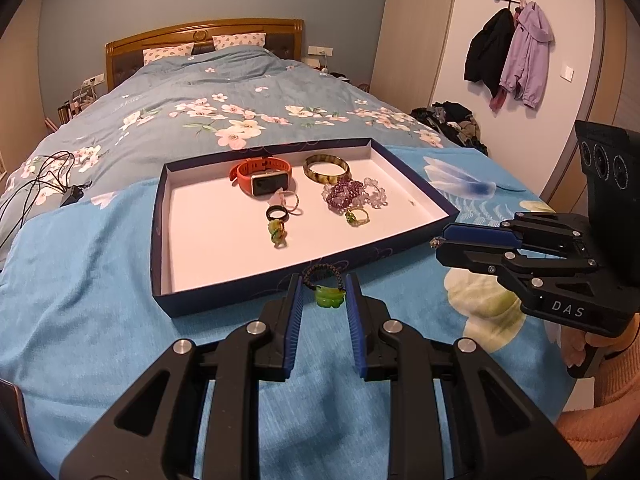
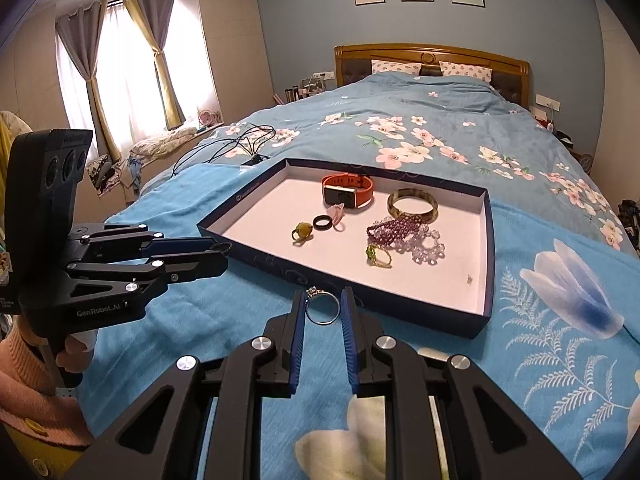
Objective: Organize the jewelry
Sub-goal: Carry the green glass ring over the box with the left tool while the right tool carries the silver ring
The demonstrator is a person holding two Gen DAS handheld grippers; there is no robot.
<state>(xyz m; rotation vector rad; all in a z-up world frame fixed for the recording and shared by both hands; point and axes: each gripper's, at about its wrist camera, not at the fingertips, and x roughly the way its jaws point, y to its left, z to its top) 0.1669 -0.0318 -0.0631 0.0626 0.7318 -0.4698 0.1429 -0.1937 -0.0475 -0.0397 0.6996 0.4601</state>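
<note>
My left gripper (image 1: 324,280) is shut on a dark braided cord bracelet with a green jade charm (image 1: 328,297), just before the near wall of the dark blue tray (image 1: 160,240). My right gripper (image 2: 323,293) is shut on a silver ring with a stone (image 2: 321,307), close to the tray's near rim (image 2: 486,264). On the tray's white floor lie an orange watch (image 1: 262,178), a brown bangle (image 1: 327,166), purple beads (image 1: 346,196), clear beads (image 1: 378,196), a black ring (image 1: 276,213) and two green rings. Each view shows the other gripper from the side: the right (image 1: 440,242) and the left (image 2: 222,251).
The tray rests on a light blue flowered blanket (image 1: 100,280) over a bed with a floral duvet. Black cables (image 1: 40,176) lie on the bed left of the tray. Coats (image 1: 508,52) hang on the right wall above a clothes pile (image 1: 452,120). A person's orange sleeve (image 2: 24,384) is beside each handle.
</note>
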